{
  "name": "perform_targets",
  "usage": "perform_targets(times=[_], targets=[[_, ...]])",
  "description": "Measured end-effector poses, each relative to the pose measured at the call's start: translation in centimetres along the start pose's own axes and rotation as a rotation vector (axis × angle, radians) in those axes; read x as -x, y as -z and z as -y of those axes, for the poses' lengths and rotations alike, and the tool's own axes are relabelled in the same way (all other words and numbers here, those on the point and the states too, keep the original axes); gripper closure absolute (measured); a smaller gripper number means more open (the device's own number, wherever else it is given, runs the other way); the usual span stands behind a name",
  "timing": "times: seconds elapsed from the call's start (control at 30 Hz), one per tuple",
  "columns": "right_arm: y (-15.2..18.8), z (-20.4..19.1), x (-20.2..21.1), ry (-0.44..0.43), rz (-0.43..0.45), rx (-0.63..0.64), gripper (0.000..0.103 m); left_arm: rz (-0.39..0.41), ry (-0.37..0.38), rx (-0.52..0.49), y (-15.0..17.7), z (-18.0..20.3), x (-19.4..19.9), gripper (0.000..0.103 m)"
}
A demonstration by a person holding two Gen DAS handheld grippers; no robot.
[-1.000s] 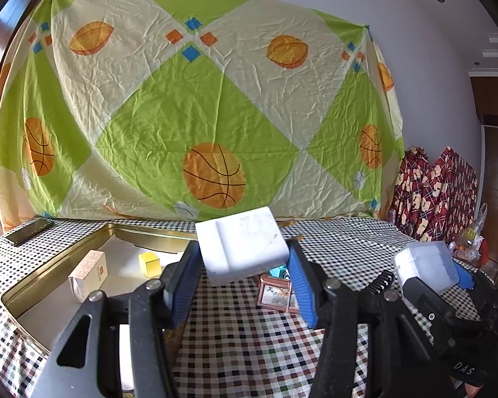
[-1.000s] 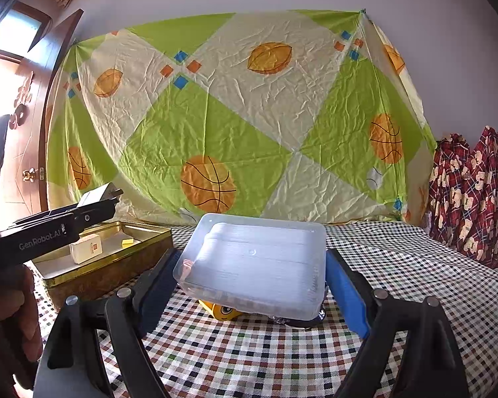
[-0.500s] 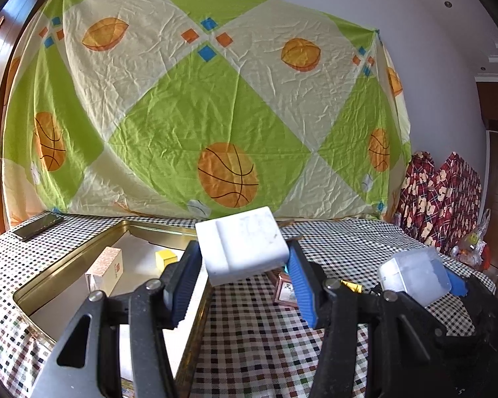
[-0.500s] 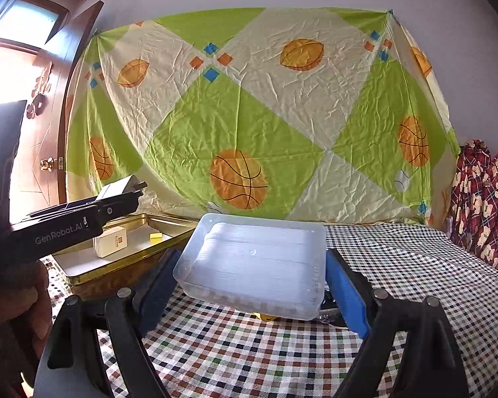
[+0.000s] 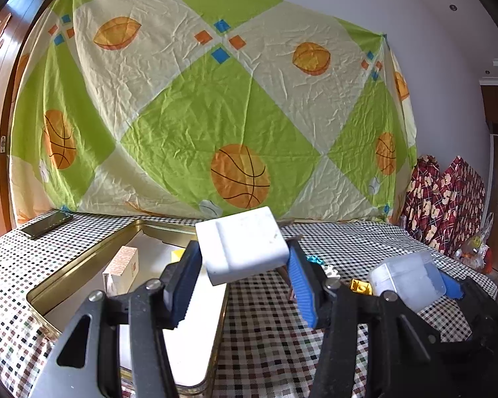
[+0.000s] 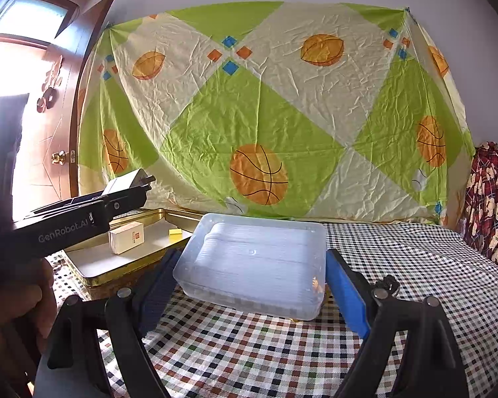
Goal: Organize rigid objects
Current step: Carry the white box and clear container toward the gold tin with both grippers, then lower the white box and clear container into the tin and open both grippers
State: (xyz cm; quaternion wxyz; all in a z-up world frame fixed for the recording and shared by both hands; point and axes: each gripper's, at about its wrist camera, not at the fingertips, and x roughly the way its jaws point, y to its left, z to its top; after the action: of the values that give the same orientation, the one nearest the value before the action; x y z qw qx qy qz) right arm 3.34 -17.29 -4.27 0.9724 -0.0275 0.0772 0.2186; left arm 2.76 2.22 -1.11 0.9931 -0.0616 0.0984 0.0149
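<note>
My left gripper point(image 5: 244, 275) is shut on a white charger block point(image 5: 242, 245) and holds it above the right edge of the gold tin tray point(image 5: 83, 262). In the tray lie a small cream box point(image 5: 121, 268) and a yellow cube point(image 5: 177, 254). My right gripper point(image 6: 250, 285) is shut on a clear plastic box point(image 6: 254, 262), held above the checkered table right of the tray point(image 6: 142, 262). The left gripper also shows in the right wrist view point(image 6: 129, 192), and the clear box shows in the left wrist view point(image 5: 406, 280).
A dark phone point(image 5: 46, 224) lies at the table's far left. Small items, among them a yellow brick point(image 5: 360, 287) and a blue piece point(image 5: 313, 260), lie on the checkered cloth point(image 5: 265, 331) between the grippers. A basketball-print sheet point(image 5: 215, 116) hangs behind.
Both grippers have moved left towards the tray with their loads. The charger block now hangs over the tray's right edge.
</note>
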Motion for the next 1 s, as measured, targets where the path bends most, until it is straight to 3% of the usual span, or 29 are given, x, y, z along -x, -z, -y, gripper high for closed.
perform_targets(times=[1.0], targets=[[-1.4, -4.7, -1.6, -0.114, -0.012, 0.036, 0.016, 0.000, -0.069, 0.050, -0.2, -4.9, 1.1, 0.051]])
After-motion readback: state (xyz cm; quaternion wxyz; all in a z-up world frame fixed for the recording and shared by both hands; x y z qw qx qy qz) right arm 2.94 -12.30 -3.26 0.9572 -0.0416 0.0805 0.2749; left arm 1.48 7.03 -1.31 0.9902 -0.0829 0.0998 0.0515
